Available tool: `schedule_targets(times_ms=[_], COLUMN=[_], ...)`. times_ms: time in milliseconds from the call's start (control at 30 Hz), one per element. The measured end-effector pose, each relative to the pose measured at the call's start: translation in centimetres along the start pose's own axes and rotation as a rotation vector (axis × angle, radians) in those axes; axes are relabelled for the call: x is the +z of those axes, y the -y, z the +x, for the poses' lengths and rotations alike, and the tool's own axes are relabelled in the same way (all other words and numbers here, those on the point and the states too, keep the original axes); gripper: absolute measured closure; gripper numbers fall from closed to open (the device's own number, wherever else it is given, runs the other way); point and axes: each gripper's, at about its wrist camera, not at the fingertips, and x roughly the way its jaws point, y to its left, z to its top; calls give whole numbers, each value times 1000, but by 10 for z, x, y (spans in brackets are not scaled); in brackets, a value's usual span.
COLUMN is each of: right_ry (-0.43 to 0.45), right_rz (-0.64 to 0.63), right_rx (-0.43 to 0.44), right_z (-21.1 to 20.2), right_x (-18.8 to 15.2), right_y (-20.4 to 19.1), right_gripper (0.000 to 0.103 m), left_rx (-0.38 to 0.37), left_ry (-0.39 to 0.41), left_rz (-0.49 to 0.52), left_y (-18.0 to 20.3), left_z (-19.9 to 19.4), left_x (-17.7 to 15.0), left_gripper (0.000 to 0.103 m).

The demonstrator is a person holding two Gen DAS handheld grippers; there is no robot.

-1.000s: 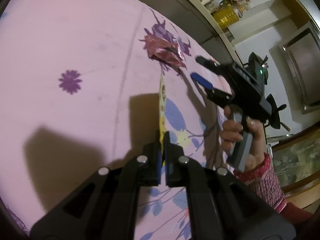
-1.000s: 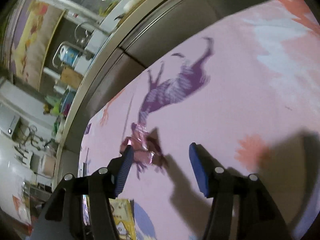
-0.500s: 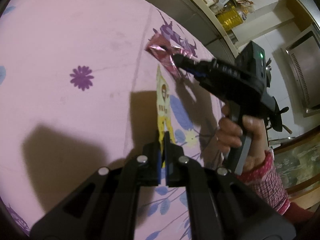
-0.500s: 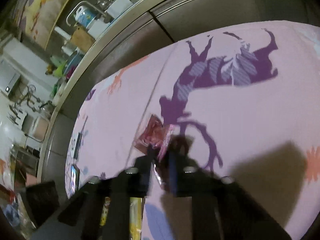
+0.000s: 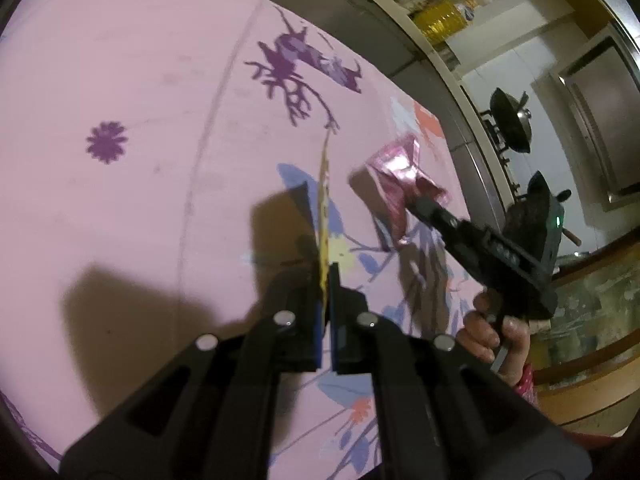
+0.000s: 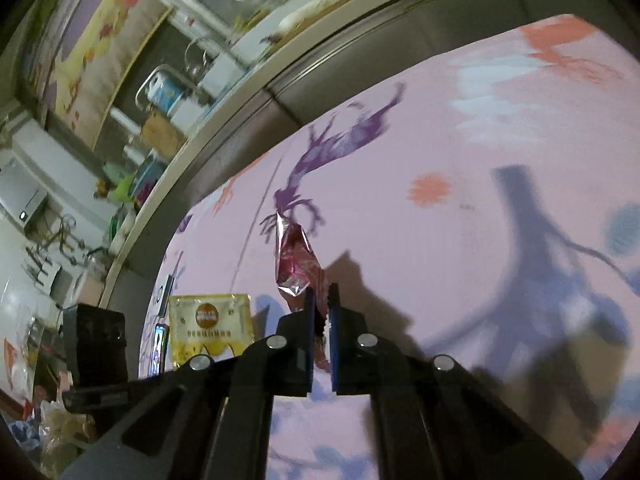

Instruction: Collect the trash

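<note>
Both pieces are off the pink cloth (image 5: pixel 120 216): the left gripper (image 5: pixel 326 280) pinches the yellow packet (image 5: pixel 325 208), the right gripper (image 6: pixel 320 312) pinches the pink wrapper (image 6: pixel 294 260), and binning them seems all that remains.

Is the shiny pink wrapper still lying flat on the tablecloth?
No, the right claw pinches the pink wrapper and holds it up off the tablecloth.
</note>
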Motion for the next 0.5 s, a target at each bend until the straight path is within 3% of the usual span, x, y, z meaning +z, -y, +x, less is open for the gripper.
schedule_targets(times_ms=[500], right_ry=[220], right_rz=[229], right_rx=[-111], right_z=[-123], right_x=[-48], right_y=[88], right_gripper=[100], left_rx=[-24], left_ry=[-54], left_rz=[89], left_y=[51], left_z=[22], left_x=[-10], left_gripper=[101])
